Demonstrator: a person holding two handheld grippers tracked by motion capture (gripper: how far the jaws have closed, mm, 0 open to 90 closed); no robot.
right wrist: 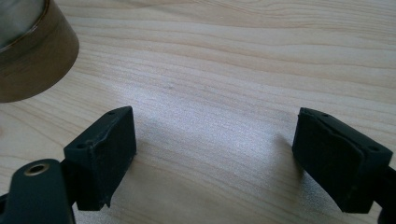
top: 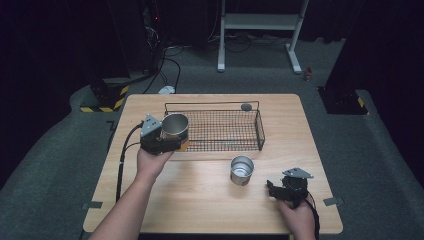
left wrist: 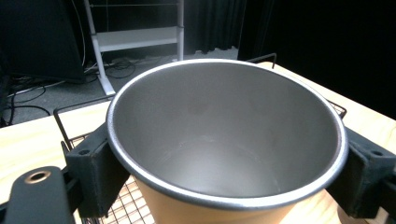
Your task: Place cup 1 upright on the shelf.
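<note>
Wooden table (top: 210, 205), light grain, on grey carpet. Wire basket (top: 220, 131), black, shallow, set toward the far edge, roughly centred. Small dark round item (top: 246, 107) at the basket's far right rim; too small to identify.

Larger metal cup (top: 175, 127), held upright at the basket's near-left corner, over the rim there; whether clear of the wire cannot be told. Tan outer wall, bare grey inside, empty (left wrist: 224, 140). Left tongs (top: 167, 141) clamped on that cup, one pad on each side of its wall just below the rim. Left hand (top: 152, 162) behind them, cable trailing toward the near-left edge.

Smaller metal cup (top: 242, 170) standing upright on the table, just in front of the basket, right of centre; open top, empty.

Right tongs (right wrist: 215, 154) spread wide apart, nothing between the pads, low over bare wood near the near-right corner (top: 280, 190). Edge of the smaller cup (right wrist: 32, 51) beside them, apart.
</note>
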